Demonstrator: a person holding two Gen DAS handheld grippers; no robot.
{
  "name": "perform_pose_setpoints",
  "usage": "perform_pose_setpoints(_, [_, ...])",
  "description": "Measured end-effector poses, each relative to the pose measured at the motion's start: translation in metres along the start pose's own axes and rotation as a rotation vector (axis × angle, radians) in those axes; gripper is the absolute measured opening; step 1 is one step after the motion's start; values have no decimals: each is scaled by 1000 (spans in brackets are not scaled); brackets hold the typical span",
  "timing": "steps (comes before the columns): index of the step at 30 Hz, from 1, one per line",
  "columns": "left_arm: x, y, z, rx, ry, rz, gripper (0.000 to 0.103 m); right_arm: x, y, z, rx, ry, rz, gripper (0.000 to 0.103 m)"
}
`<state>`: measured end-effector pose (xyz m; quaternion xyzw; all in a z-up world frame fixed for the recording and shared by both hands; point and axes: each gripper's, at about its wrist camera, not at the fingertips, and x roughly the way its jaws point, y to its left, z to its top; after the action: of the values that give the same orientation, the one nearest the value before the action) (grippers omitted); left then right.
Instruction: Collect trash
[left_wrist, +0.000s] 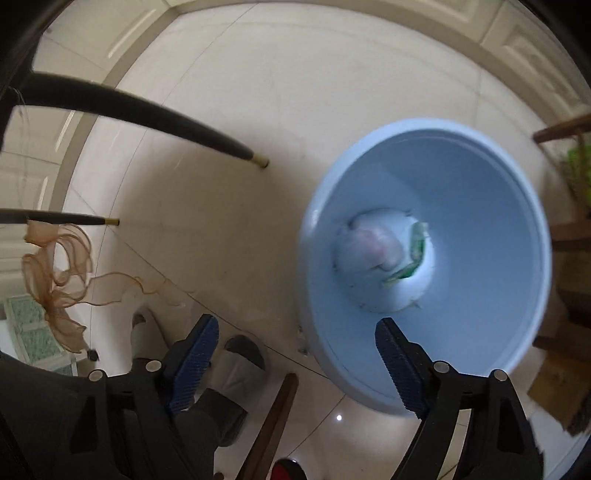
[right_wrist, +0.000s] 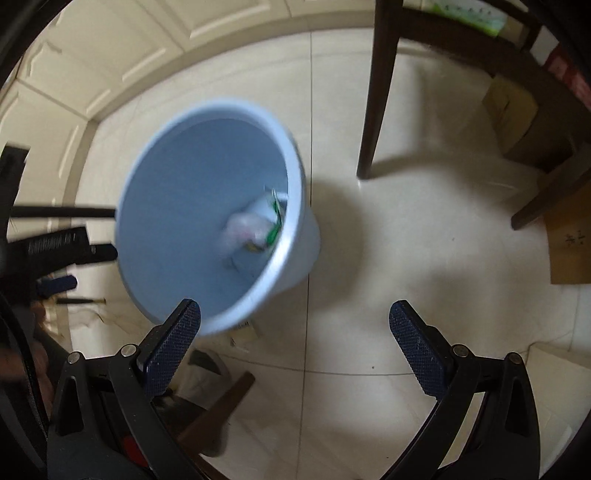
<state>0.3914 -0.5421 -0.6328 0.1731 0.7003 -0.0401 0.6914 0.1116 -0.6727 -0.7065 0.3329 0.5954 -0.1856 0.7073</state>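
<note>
A light blue trash bin (left_wrist: 480, 206) stands on the pale tiled floor, seen from above in both wrist views. At its bottom lie a crumpled whitish-pink wad (left_wrist: 371, 247) and a green-printed wrapper (left_wrist: 415, 254). My left gripper (left_wrist: 295, 350) points down over the bin's near left rim, jaws wide apart with nothing between them. In the right wrist view the bin (right_wrist: 177, 206) sits at the left, with the wad (right_wrist: 243, 229) and wrapper (right_wrist: 275, 225) inside. My right gripper (right_wrist: 295, 347) hangs open over bare floor just right of the bin, empty.
Black chair legs (left_wrist: 166, 118) with brass tips reach in from the left, and a tan ribbon bow (left_wrist: 59, 280) hangs there. A person's sandalled foot (left_wrist: 229, 373) stands near the bin. Dark wooden chair legs (right_wrist: 376, 96) and cardboard boxes (right_wrist: 569, 243) stand to the right.
</note>
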Motion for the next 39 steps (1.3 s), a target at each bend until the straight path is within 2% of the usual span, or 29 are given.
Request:
perform_pose_setpoints(2, [15,-7,8,-5,14,43,79,14,3,-13,-43,11,-2,101])
perform_pose_setpoints(5, [36,-20,13,-25,46,55,69,38,10,-36,-114,39,-11,101])
perform_pose_setpoints(10, [71,-33,14,-53,149,41,42,108,20,-78,-251,125,-33,94])
perform_pose_setpoints(12, [76,-37,19,-80,149,35,39,135,28,-91,-309,140,-25,93])
perform_pose_setpoints(15, [80,-45,23,-58,136,36,23,172,41,-102,-359,178,18,92])
perform_pose_setpoints(23, [82,-42,21,-110,128,24,22,240,81,-113,-445,205,57,87])
perform_pose_setpoints(26, [85,-33,2,-111,126,17,21,262,90,-111,-415,221,53,87])
perform_pose_setpoints(28, [82,-26,0,-118,133,10,21,274,97,-115,-427,229,48,80])
perform_pose_setpoints(32, [78,-21,1,-111,138,5,21,287,116,-118,-429,210,59,80])
perform_pose_setpoints(35, [77,-20,2,-103,142,6,21,304,124,-117,-390,227,36,79])
perform_pose_setpoints(36, [77,-22,3,-99,142,7,21,311,126,-117,-379,241,27,83])
perform_pose_setpoints(38, [78,-22,3,-94,145,7,21,313,138,-118,-423,206,-13,84])
perform_pose_setpoints(39, [78,-23,3,-94,146,7,21,314,145,-118,-454,199,-31,80])
